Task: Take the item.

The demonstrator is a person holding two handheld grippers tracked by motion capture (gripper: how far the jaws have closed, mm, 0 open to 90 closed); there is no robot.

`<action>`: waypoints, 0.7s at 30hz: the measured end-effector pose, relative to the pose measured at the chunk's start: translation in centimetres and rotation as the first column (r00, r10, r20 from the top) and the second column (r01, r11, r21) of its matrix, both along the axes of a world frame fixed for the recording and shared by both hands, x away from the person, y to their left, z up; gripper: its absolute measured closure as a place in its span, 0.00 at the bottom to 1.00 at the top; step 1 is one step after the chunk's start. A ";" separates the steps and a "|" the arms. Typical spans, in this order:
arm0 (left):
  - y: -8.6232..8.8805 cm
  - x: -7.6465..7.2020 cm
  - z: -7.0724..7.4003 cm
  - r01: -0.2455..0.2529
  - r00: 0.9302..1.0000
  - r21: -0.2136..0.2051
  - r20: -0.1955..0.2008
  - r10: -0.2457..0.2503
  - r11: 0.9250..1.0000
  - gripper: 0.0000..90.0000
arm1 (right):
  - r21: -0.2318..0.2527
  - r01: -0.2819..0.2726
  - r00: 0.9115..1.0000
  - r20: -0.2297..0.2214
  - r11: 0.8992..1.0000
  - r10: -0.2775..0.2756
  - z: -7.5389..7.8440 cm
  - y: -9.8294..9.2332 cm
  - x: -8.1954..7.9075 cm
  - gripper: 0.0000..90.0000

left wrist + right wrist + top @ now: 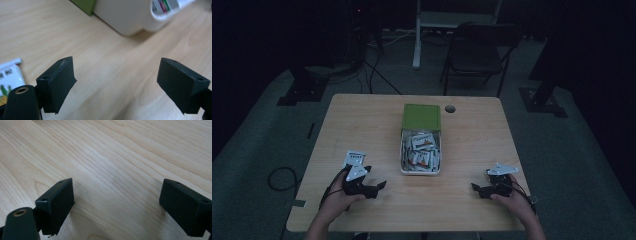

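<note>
Far left of the table, near its front edge: 1 white packet lying flat on the wood, just behind the left gripper. Same packet at the left edge of the left gripper view, printed face up, outside the jaws and beside the left one. Left gripper held low over the table in the left hand, pointing toward the table's middle. Jaws wide apart, nothing but bare wood between them.

At the table's middle: a white box full of similar red-and-white packets, with a green lid lying flat just behind it and touching its far end. Seen in the left gripper view as a rounded white corner ahead of the jaws, with a bit of the green lid to its left. A small round hole in the tabletop just right of the lid.

Far right, near the front edge: right gripper in the right hand, pointing left toward the box, well apart from it. Jaws wide apart here too, 2 black pads over plain wood grain, holding nothing.

Beyond the table, on the dark floor: a folding chair.
</note>
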State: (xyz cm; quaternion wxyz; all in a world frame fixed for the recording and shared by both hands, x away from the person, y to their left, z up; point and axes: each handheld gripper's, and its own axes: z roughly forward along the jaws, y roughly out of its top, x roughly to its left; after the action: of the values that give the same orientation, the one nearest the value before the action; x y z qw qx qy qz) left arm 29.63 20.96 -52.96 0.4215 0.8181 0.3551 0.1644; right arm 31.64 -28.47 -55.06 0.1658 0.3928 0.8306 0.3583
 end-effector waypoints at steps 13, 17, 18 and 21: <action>-0.5 -0.2 -0.1 0.045 0.999 0.004 -0.001 -0.045 0.999 0.17 | -0.001 -0.008 1.000 -0.002 1.000 0.008 0.0 0.2 0.3 0.12; -0.9 0.1 0.2 0.071 0.997 0.017 0.005 -0.071 0.997 0.17 | -0.001 -0.011 1.000 -0.001 1.000 0.011 0.0 0.3 0.3 0.12; -0.9 0.2 0.3 0.073 0.997 0.023 0.008 -0.073 0.997 0.17 | -0.002 -0.012 1.000 0.000 1.000 0.012 0.0 0.3 0.3 0.12; -1.0 0.4 0.4 0.066 0.998 0.015 0.013 -0.066 0.998 0.17 | -0.003 -0.019 1.000 -0.002 1.000 0.019 0.0 0.4 0.4 0.12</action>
State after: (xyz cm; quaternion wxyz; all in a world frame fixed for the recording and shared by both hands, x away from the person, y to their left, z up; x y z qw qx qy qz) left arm 30.04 19.98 -52.54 0.4233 0.8312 0.3239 0.1583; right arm 32.09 -28.09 -55.05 0.1623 0.3851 0.8350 0.3580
